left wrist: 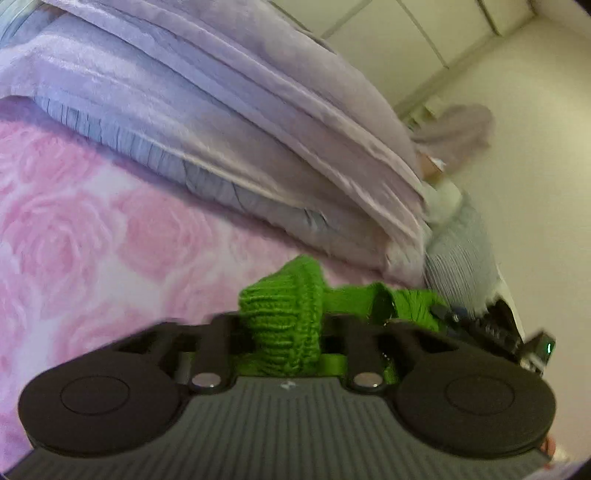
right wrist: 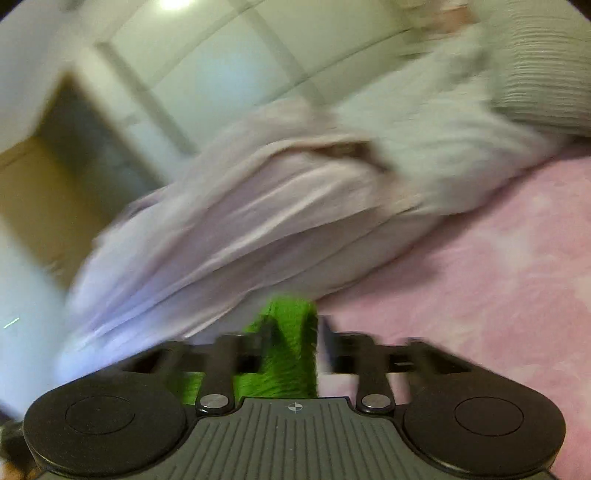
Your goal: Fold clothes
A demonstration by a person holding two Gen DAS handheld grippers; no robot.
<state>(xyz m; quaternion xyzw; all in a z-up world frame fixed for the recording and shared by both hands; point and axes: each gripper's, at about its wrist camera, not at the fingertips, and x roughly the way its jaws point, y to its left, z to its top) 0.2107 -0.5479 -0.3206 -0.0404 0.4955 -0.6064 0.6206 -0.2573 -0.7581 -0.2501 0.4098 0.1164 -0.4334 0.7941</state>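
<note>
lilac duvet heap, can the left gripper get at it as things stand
Probably not yet: the left gripper has its jaws shut on the green knit garment. The way over the pink rose blanket to the lilac duvet heap looks free.

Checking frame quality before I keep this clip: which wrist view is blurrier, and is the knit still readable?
Right wrist view: heavy motion smear, the bright green knitted garment textureless. Left wrist view: sharper, knit ribs clear in the left tool, pink rose-patterned blanket mildly soft, edges fisheye-bent.

Pink rose-patterned bedspread [left wrist: 74,229]; heaped lilac duvet [left wrist: 229,122] behind it — pale wardrobe doors [right wrist: 229,59]; ceiling light [right wrist: 173,3].
</note>
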